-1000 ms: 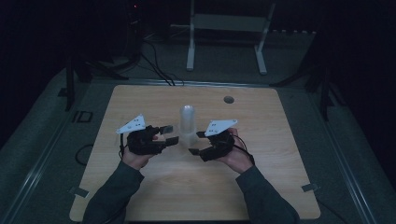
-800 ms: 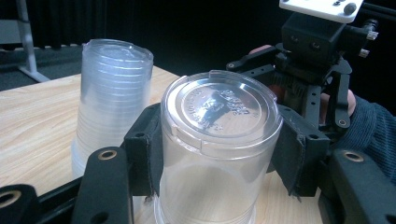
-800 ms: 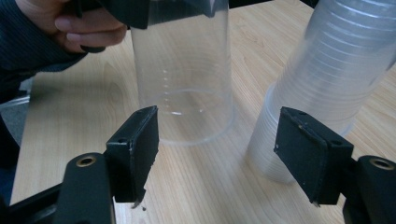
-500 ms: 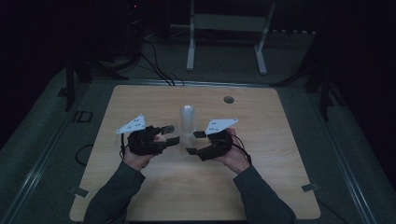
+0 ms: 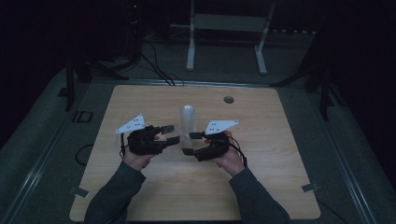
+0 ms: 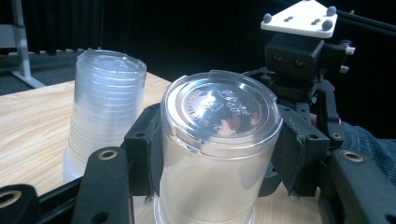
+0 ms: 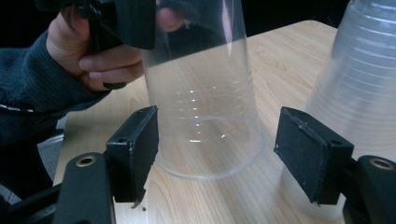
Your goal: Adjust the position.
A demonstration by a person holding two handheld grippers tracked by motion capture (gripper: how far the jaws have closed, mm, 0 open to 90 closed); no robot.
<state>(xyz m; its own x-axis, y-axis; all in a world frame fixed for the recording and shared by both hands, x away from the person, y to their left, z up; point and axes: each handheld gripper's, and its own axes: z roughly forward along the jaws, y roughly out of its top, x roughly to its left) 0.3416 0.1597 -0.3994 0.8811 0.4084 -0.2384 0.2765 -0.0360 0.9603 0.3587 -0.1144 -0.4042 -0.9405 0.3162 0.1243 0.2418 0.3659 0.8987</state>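
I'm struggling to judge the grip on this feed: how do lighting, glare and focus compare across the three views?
High view: dim and murky, the clear plastic cup barely separates from the pale wooden table. Left gripper view: brighter, with glare on the cup's upturned base; the stack of clear cups behind is soft. Right gripper view: well lit, cup wall sharp, the stack at the edge blurred.

We see a dark recording lab. Our pale wooden table (image 5: 140,196) stands among trailing black cables (image 5: 156,70) and a white metal stand (image 5: 224,28).
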